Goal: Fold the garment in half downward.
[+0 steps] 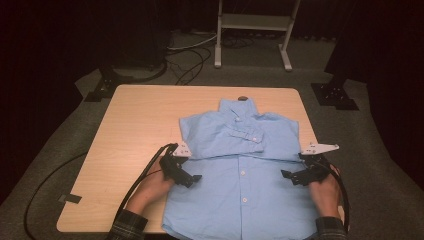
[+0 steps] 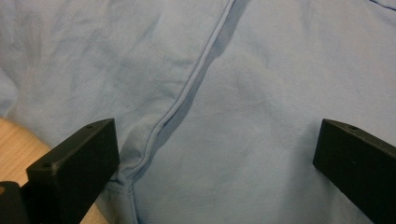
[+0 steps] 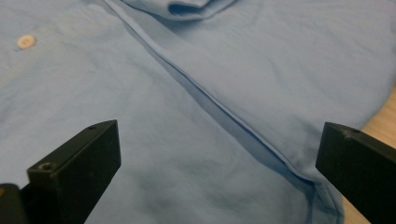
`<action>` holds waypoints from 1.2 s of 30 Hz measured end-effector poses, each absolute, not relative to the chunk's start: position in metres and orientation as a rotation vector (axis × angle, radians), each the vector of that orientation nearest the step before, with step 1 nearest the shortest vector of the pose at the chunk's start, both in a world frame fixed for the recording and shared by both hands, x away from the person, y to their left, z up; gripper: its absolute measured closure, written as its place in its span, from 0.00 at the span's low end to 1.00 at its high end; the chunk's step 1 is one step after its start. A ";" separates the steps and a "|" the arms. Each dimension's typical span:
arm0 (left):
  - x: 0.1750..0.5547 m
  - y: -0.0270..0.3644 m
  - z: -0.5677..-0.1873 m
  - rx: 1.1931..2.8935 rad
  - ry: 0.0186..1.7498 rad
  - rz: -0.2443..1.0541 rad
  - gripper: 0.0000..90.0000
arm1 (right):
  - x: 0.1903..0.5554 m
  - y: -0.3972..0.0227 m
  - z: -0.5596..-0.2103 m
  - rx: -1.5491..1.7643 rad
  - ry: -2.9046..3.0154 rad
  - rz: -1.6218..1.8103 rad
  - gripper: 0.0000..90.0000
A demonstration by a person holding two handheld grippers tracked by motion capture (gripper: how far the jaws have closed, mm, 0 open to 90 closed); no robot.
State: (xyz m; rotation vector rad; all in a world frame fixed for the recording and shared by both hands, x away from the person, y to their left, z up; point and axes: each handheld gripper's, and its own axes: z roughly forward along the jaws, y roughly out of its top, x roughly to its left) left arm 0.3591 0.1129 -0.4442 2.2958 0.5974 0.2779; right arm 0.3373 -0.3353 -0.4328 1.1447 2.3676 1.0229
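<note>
A light blue button-up shirt (image 1: pixel 240 165) lies on the wooden table (image 1: pixel 135 130), collar at the far side, both sleeves folded across the chest. My left gripper (image 1: pixel 192 178) rests over the shirt's left edge at the sleeve fold, jaws wide open. In the left gripper view the blue fabric (image 2: pixel 261 102) with a sleeve hem lies between the jaws. My right gripper (image 1: pixel 289 176) sits over the shirt's right edge, also open. The right gripper view shows the shirt (image 3: pixel 187 140), a sleeve hem and a white button (image 3: pixel 26 41).
A sleeve cuff (image 1: pixel 247 135) lies across the chest. Bare table wood (image 1: pixel 125 165) stretches to the left of the shirt. Cables (image 1: pixel 185 60) and a white stand (image 1: pixel 252 30) are on the floor beyond the table. Black stand bases (image 1: pixel 335 95) flank the far corners.
</note>
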 end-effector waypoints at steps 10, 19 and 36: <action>0.360 0.111 -0.443 2.314 0.607 0.270 0.00 | 0.347 -0.341 -0.445 1.147 2.408 1.005 0.00; 0.362 0.115 -0.441 2.336 0.587 0.254 0.00 | 0.345 -0.331 -0.446 1.193 2.350 0.951 0.00; 0.364 0.135 -0.437 2.379 0.631 0.251 0.00 | 0.345 -0.306 -0.445 1.211 2.365 0.928 0.00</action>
